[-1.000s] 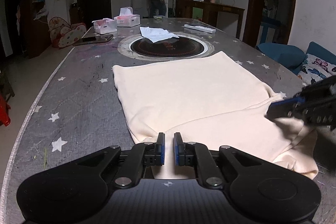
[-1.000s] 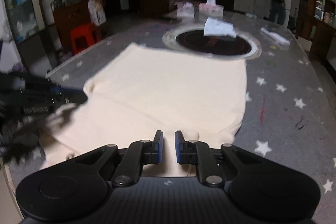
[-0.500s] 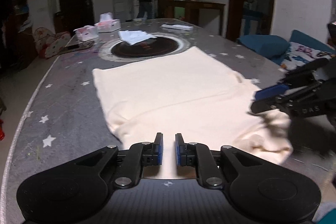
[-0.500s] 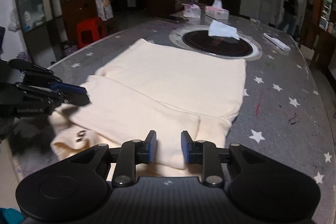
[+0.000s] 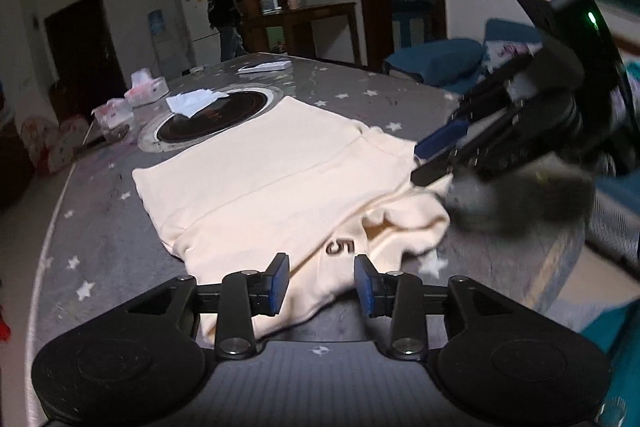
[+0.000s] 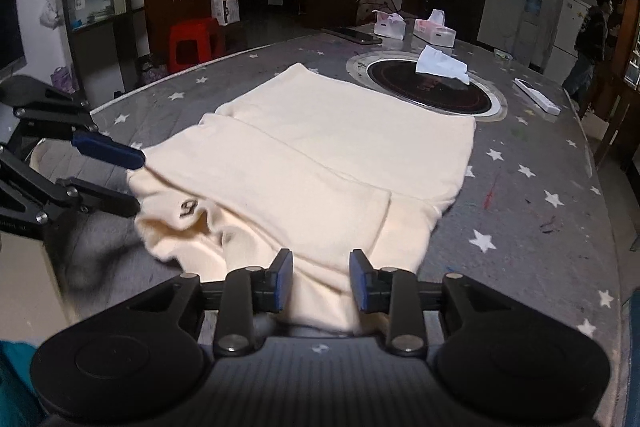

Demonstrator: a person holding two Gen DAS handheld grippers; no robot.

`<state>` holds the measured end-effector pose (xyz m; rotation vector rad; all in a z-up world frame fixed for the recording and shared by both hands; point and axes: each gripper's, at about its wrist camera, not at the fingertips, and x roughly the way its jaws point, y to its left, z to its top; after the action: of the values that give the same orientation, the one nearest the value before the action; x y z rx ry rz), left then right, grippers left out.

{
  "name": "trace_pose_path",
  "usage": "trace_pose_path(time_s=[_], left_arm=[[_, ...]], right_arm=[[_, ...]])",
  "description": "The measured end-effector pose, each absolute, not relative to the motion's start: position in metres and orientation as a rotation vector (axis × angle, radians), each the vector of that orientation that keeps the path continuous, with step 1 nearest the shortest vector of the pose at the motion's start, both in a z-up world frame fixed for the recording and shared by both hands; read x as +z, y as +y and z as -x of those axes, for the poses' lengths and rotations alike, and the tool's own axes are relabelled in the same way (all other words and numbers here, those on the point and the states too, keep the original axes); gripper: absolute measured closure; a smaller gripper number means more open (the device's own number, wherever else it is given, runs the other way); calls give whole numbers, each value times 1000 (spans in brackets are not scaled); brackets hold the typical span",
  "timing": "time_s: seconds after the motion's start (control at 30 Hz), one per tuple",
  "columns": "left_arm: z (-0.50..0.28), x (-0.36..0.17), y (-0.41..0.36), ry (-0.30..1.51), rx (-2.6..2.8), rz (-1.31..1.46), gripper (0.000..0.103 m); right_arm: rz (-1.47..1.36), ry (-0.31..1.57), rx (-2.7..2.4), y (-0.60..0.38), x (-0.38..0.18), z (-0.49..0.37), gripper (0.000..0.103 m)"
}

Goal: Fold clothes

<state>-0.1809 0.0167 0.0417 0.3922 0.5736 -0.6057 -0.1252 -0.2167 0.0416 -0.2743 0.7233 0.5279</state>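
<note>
The cream garment (image 6: 320, 163) lies folded on the starred worktop (image 6: 540, 187), its long axis running from the near worktop edge toward the round hob (image 6: 430, 87). Bare worktop is free on both sides of the garment. The left tool (image 5: 322, 281) and right tool (image 6: 320, 277) have just been opening; cloth lies between the jaws, not pressed.

My two wrist cameras look forward and down along my jaws, close over the near edge of the bench (image 5: 100, 227), sharing the cream garment (image 6: 320, 155) from opposite corners.
</note>
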Motion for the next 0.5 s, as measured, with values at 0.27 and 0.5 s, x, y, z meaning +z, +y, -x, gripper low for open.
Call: trace_pose_path(time_s=[0.27, 0.5], left_arm=[[189, 22, 5, 519, -627, -549, 62], [184, 11, -5, 474, -650, -606, 63]], right_arm=[[361, 723, 532, -225, 40, 147, 59], [448, 712, 548, -222, 32, 160, 49]])
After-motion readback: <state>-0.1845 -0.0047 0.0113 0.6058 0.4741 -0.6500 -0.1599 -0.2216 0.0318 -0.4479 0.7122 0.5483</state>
